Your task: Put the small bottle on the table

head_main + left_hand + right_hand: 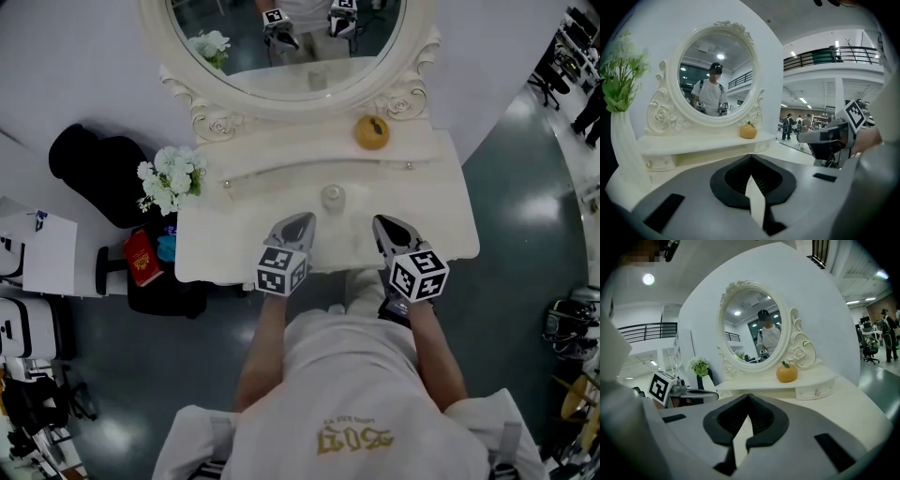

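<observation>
The small bottle (333, 197), pale and round from above, stands upright on the white dressing table (225, 248), just in front of its raised shelf. My left gripper (300, 221) hovers over the front of the table, below and left of the bottle and apart from it. Its jaws are shut with nothing between them, as the left gripper view (751, 157) also shows. My right gripper (382, 225) is level with it, below and right of the bottle, also shut and holding nothing (748, 395). Neither gripper view shows the bottle.
An oval mirror (291, 42) rises at the back of the table. An orange fruit-shaped ornament (371, 132) sits on the shelf. A vase of white flowers (172, 178) stands at the table's left corner. A black bag (98, 169) and a red book (141, 258) lie left of the table.
</observation>
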